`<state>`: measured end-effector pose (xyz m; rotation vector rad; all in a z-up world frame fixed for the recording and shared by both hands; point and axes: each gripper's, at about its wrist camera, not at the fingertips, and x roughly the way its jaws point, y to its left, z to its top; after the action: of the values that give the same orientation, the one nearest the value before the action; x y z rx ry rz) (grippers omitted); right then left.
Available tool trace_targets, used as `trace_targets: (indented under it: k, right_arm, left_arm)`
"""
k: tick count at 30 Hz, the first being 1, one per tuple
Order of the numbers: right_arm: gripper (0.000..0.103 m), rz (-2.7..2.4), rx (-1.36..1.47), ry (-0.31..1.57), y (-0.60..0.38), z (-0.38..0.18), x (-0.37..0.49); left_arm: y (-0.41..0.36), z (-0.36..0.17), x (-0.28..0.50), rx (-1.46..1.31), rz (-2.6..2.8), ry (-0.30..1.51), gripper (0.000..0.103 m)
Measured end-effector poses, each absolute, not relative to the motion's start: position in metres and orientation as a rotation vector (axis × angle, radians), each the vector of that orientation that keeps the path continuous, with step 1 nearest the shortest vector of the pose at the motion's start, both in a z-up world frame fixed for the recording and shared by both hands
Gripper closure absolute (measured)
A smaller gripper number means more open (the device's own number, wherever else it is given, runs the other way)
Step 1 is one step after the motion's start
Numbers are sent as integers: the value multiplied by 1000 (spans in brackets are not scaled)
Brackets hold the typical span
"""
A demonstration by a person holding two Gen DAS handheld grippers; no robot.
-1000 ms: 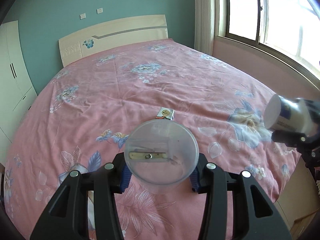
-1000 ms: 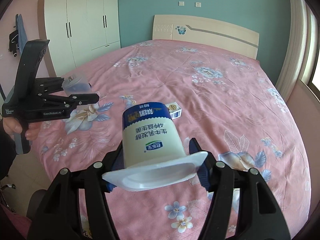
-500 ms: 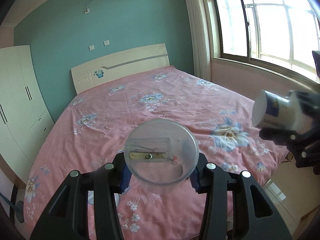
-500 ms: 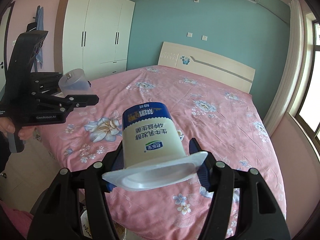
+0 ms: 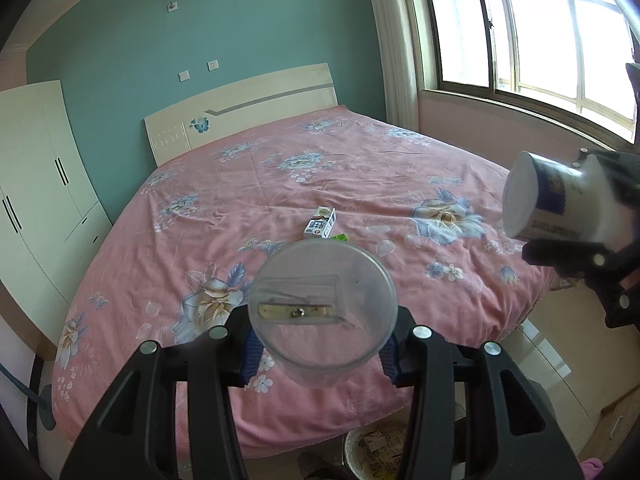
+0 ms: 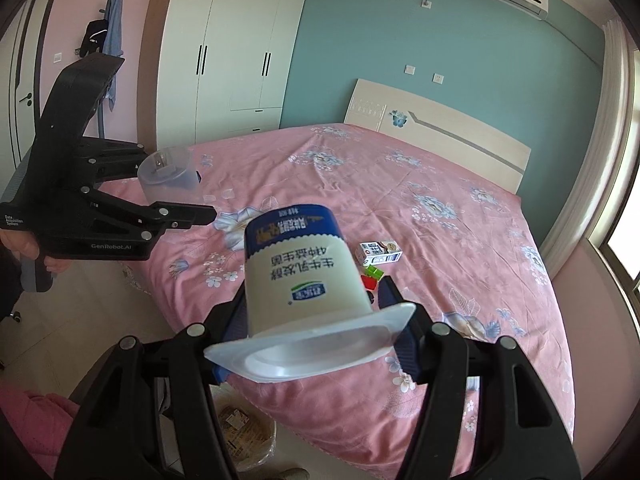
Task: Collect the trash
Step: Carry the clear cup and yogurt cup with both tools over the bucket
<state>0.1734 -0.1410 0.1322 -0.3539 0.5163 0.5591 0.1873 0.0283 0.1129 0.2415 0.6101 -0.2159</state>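
Left wrist view: left gripper (image 5: 320,354) clamped on clear plastic cup (image 5: 323,312), bottom centre, base toward lens. Right edge: yogurt tub (image 5: 560,210) in right gripper (image 6: 316,320), pinched tight. Small carton (image 5: 320,222) mid-frame on pink bed (image 5: 360,168). Only right wrist view shows tub's printed label, green and red scraps (image 6: 372,274) beside carton. Bin (image 6: 244,436) bottom, floor beside bed, holding paper scraps.

Pink floral bed (image 5: 280,184) bearing a small carton (image 5: 320,223) (green scrap (image 6: 375,270) beside it).
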Motion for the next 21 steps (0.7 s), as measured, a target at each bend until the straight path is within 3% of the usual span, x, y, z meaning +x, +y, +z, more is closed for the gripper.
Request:
trace_targets:
  k: [21]
  right_arm:
    - [41, 675, -312, 880, -107, -56, 162]
  left_arm:
    - [24, -88, 169, 230, -245, 1010, 54]
